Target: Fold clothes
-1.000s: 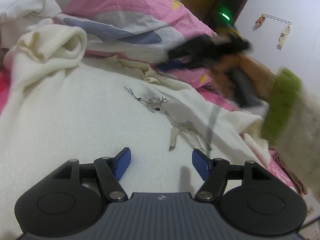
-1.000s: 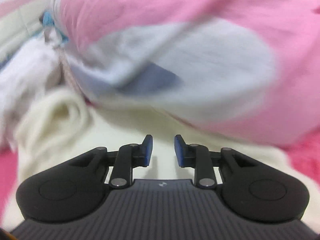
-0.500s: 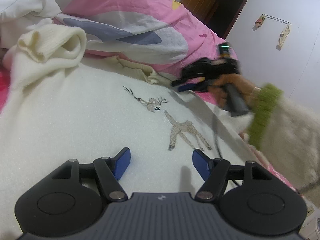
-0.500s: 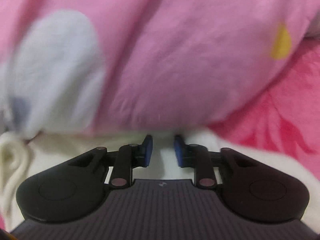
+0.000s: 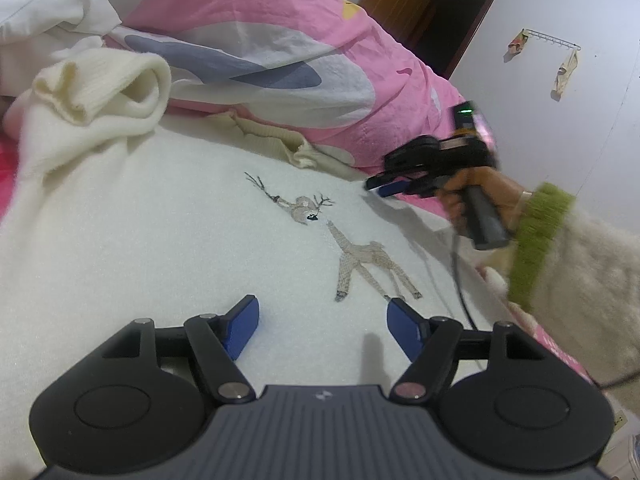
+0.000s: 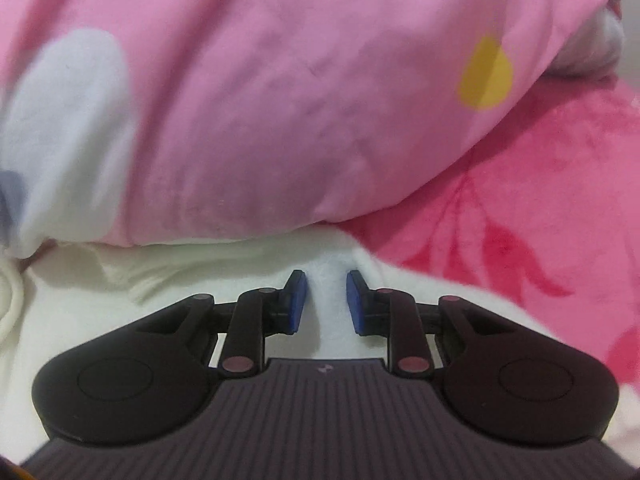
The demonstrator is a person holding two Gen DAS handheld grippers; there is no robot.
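A cream sweater (image 5: 152, 240) with an embroidered deer (image 5: 352, 248) lies spread flat on the bed. Its sleeve cuff (image 5: 100, 84) is bunched at the upper left. My left gripper (image 5: 322, 330) is open and empty, low over the sweater's front. My right gripper (image 5: 386, 189) shows in the left wrist view at the sweater's far right edge, held by a hand in a green-cuffed sleeve. In the right wrist view the right gripper (image 6: 323, 302) is narrowly open, with a raised fold of the sweater (image 6: 328, 280) between its fingers, not pinched.
A pink quilt (image 5: 256, 40) with grey and white patches lies along the sweater's far edge and fills the right wrist view (image 6: 280, 100). A pink floral bedsheet (image 6: 540, 220) lies under it. A wooden door (image 5: 404, 4) and a wall hook rack (image 5: 552, 40) are behind.
The right gripper has swept right along the quilt's edge and come down at the sweater's far right edge. Its fingers have opened slightly. The left gripper has stayed put.
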